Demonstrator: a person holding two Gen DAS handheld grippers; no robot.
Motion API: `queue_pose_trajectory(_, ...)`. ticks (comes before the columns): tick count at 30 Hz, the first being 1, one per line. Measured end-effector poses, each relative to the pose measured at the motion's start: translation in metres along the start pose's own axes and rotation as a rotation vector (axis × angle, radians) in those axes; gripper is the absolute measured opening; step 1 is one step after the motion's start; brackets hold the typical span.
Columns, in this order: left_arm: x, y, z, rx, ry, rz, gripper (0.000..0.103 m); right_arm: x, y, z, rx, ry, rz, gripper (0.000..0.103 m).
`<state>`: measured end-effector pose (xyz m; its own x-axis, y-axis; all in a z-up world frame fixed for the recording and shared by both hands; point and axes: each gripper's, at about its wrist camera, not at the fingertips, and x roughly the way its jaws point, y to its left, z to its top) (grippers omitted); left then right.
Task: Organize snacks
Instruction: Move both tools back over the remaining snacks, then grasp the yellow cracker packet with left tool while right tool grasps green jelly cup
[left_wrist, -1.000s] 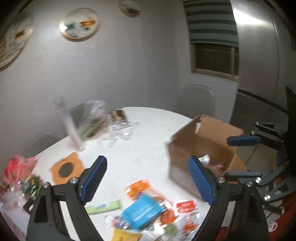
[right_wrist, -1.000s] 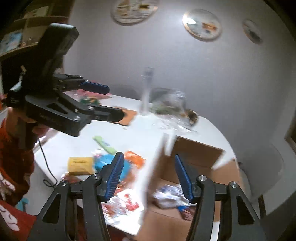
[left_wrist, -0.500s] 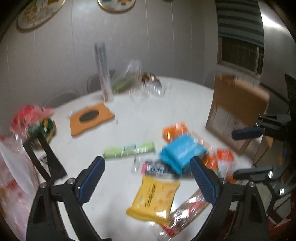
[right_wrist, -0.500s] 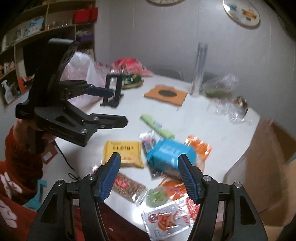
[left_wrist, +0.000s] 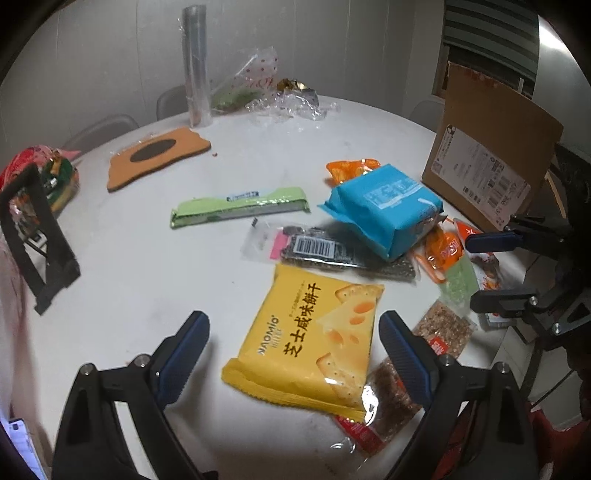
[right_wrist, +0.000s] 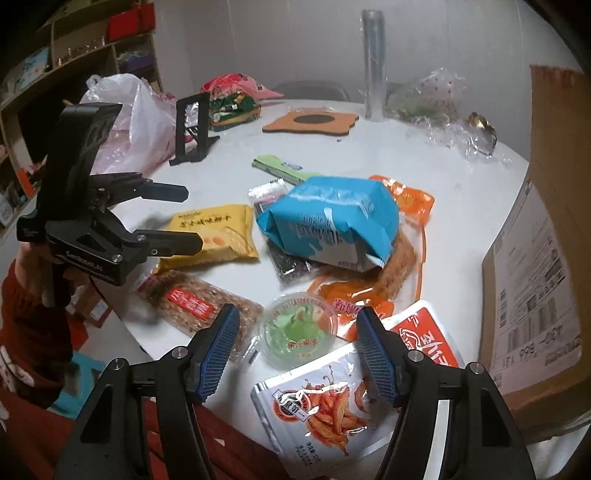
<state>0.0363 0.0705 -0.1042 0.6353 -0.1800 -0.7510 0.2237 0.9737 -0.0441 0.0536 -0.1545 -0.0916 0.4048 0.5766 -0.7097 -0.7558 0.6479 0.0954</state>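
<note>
Snacks lie in a loose heap on the white counter (left_wrist: 147, 266), beside the cardboard box (left_wrist: 491, 155) that probably awaits them. The left gripper (left_wrist: 291, 354) spreads its fingers, released, around the yellow cracker pack (left_wrist: 310, 339). The right gripper (right_wrist: 295, 350), also released, frames the small green jelly cup (right_wrist: 297, 328).

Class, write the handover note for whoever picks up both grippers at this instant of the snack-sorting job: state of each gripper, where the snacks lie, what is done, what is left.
Left gripper: open, empty, jaws astride the yellow cheese-cracker packet, not gripping it.
Right gripper: open, empty, jaws have just been opening; it hovers by the round clear cup of green snack.
Snacks: blue paper-wrapped pack, long green wafer pack and the other packets lie loose on the white round table.
Brown cardboard box stands at the table's right side; its inside is hidden.
Done: cannot tell.
Left: every packet on the table.
</note>
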Motion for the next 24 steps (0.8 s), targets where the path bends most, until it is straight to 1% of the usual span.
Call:
queue_pose_trajectory(3, 0.004, -0.001, 0.001, -0.003, 0.008, -0.019, 0.091, 0.003, 0.002, 0.000, -0.006, 0.014, 0.017, 0.063)
queue_pose_trajectory(8, 0.009, -0.002, 0.000, 0.004, 0.020, -0.010, 0.091, 0.010, 0.002, 0.002, -0.012, 0.034, 0.020, 0.062)
queue_pose_trajectory(10, 0.012, -0.001, 0.000, 0.002, 0.029, -0.003, 0.091, 0.011, 0.003, 0.003, -0.016, 0.037, 0.024, 0.059)
queue_pose_trajectory(11, 0.012, -0.001, 0.000, 0.001, 0.030, -0.010, 0.091, 0.012, 0.003, 0.004, -0.016, 0.040, 0.028, 0.056)
queue_pose_trajectory(12, 0.013, -0.001, 0.000, -0.002, 0.031, -0.016, 0.089, 0.012, 0.003, 0.004, -0.016, 0.043, 0.032, 0.053)
queue_pose_trajectory(13, 0.013, -0.001, 0.000, -0.003, 0.034, -0.022, 0.085, 0.013, 0.004, 0.005, -0.015, 0.044, 0.031, 0.052)
queue_pose_trajectory(15, 0.014, -0.001, 0.000, -0.004, 0.038, -0.034, 0.079, 0.014, 0.005, 0.006, -0.014, 0.049, 0.037, 0.043)
queue_pose_trajectory(16, 0.014, -0.001, 0.001, -0.005, 0.037, -0.036, 0.077, 0.014, 0.005, 0.007, -0.010, 0.050, 0.040, 0.042)
queue_pose_trajectory(18, 0.013, -0.002, 0.001, 0.001, 0.034, -0.040, 0.070, 0.014, 0.004, 0.009, -0.005, 0.053, 0.040, 0.041)
queue_pose_trajectory(24, 0.011, -0.003, 0.001, -0.004, 0.032, -0.030, 0.070, 0.014, 0.005, 0.010, -0.007, 0.045, 0.027, 0.040)
